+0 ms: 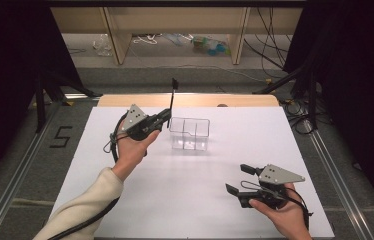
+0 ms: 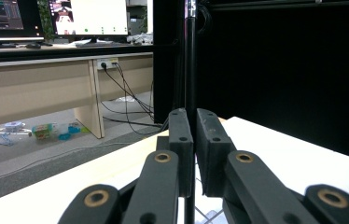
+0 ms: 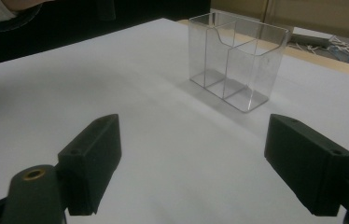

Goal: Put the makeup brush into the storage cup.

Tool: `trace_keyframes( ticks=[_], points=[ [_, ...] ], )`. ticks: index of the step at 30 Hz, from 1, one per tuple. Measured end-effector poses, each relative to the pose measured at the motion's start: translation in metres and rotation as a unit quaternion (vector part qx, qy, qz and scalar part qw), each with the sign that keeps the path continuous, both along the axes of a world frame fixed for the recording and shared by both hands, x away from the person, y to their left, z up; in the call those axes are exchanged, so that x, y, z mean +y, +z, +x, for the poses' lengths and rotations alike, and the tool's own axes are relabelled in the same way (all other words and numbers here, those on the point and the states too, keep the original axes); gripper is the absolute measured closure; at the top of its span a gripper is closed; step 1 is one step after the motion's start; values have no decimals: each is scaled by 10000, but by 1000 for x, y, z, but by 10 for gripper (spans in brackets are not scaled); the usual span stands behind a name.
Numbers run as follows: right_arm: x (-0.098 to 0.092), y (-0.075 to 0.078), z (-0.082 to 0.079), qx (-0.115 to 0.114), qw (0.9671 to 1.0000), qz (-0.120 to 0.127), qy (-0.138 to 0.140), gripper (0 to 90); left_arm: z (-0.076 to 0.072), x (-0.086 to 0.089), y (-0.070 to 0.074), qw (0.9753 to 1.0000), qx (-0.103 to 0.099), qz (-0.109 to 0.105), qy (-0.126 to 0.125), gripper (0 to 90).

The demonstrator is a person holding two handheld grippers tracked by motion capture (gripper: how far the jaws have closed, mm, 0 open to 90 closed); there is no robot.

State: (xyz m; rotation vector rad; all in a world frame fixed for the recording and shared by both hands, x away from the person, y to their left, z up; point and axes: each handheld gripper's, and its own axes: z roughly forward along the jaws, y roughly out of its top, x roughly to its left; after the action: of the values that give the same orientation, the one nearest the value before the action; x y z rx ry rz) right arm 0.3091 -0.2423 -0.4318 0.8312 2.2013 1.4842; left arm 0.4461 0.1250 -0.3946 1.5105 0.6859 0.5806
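Our left gripper (image 1: pixel 165 118) is clenched on a thin black rod (image 1: pixel 173 95), jaws pressed against its shaft, which we hold nearly upright just beside the left wall of a clear divided holder (image 1: pixel 189 133) standing mid-table on the white sheet (image 1: pixel 200 200). The rod's long axis runs vertically, its lower end near the holder's rim and its top rising above the far table edge. Our right gripper (image 1: pixel 239 179) rests well apart at the near right, jaws spread wide and empty, pointing toward the holder. We judge the left hand much the nearer, with the compartments lying just to the rod's right.
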Motion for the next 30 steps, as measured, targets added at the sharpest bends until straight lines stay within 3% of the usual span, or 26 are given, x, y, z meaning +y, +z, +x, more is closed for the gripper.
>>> trace_keyframes(
  ticks=[30],
  points=[
    [-1, 1, -1, 66, 10000, -70, -17, 199, 6, -6, 1, 10000, 10, -38, 0, 855]
  ],
)
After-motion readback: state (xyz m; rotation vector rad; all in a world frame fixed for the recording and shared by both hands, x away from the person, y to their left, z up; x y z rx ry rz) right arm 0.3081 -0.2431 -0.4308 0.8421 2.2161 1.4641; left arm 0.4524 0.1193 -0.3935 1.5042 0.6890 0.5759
